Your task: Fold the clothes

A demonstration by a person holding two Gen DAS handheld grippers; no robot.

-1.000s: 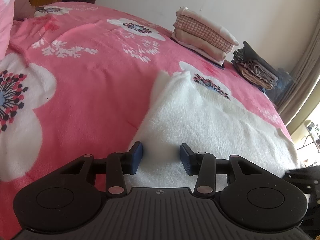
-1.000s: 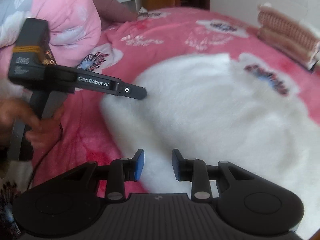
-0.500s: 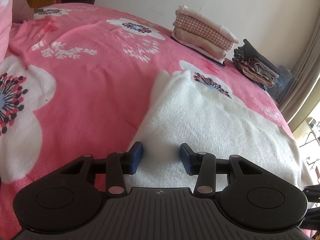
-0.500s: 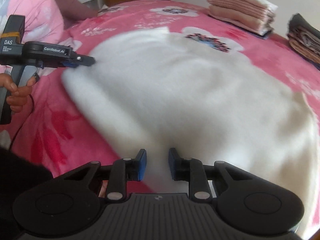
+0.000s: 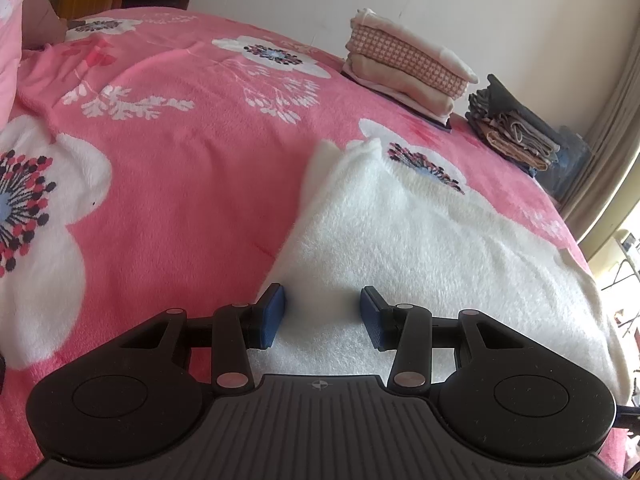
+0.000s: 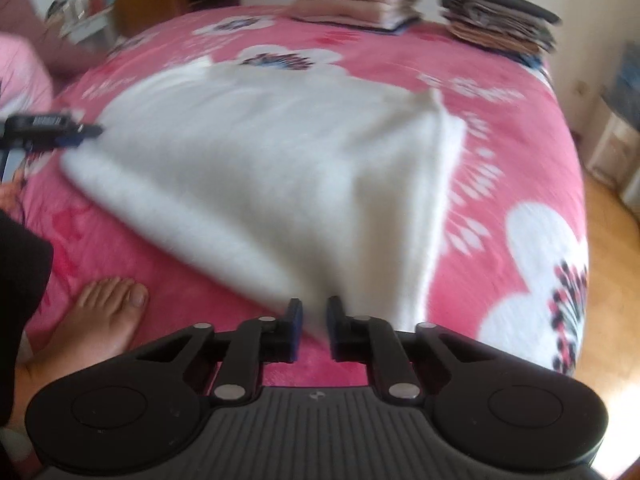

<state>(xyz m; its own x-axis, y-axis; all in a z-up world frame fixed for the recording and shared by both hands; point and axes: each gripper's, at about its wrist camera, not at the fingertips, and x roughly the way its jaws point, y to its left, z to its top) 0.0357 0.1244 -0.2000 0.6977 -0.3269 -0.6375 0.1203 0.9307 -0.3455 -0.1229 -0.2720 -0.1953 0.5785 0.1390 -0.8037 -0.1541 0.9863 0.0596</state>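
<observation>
The fluffy white fleece garment point(image 5: 420, 248) lies on a pink plush bed blanket point(image 5: 180, 160) printed with large white flowers with dark dotted centres. Behind sit a folded stack of beige, cream and pink-checked cloth point(image 5: 404, 64) and a folded pile of dark grey and brown clothes point(image 5: 516, 128). The black left tool point(image 5: 322, 316) has blue pads point(image 5: 272, 314).

A bedroom in a home: a bed covered edge to edge by a pink fleece blanket point(image 5: 192, 168) printed with large white flowers fills both views. Two stacks of folded laundry, one beige and checked point(image 5: 404, 68), one dark point(image 5: 516, 132), sit along the bed's far edge against a plain cream wall point(image 5: 440, 4). A curtain point(image 5: 612, 136) hangs at the right, wooden flooring point(image 6: 608, 248) shows beyond the bed's right edge, and a person's bare foot point(image 6: 100, 320) rests on the blanket.
</observation>
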